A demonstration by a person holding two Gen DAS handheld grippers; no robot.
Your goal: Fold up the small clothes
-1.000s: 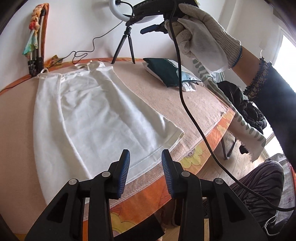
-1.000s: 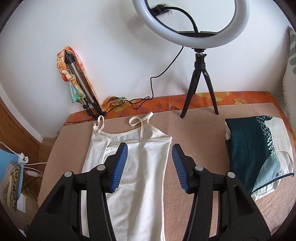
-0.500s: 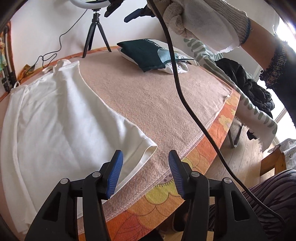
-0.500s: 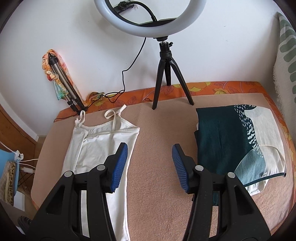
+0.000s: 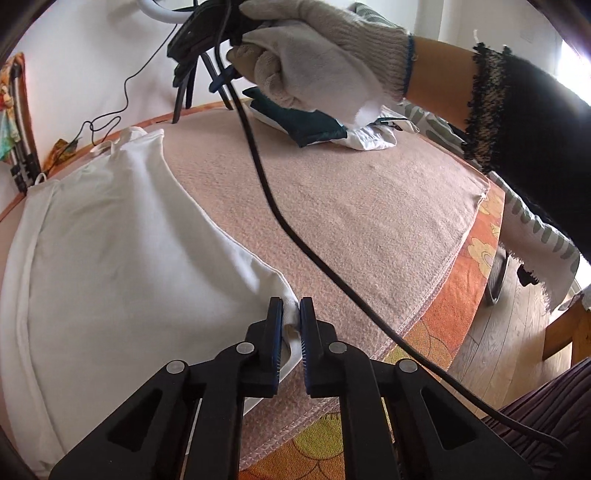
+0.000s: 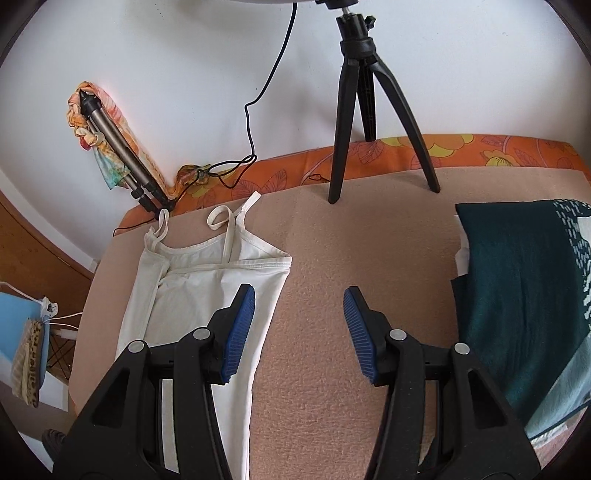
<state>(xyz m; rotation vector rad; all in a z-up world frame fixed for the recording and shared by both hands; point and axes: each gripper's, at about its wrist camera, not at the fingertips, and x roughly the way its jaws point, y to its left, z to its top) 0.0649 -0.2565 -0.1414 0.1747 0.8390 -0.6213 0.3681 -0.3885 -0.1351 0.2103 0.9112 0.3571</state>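
A white camisole (image 5: 110, 243) lies flat on the pink blanket (image 5: 369, 206), straps toward the wall. My left gripper (image 5: 291, 314) is shut on its near right hem corner. In the right wrist view the camisole (image 6: 207, 295) shows its strap end, and my right gripper (image 6: 298, 332) is open and empty, hovering above the blanket just right of the camisole's top corner. In the left wrist view the right gripper (image 5: 207, 33) shows from behind in a gloved hand, its fingertips hidden.
A folded dark green and white garment (image 6: 524, 295) lies at the right of the blanket. A ring-light tripod (image 6: 365, 110) stands at the back. A folded tripod wrapped in cloth (image 6: 114, 147) leans on the wall. A black cable (image 5: 295, 229) hangs across the left wrist view.
My left gripper came down onto the hem corner and closed on it. My right gripper moved lower and closer toward the camisole's top, staying open.
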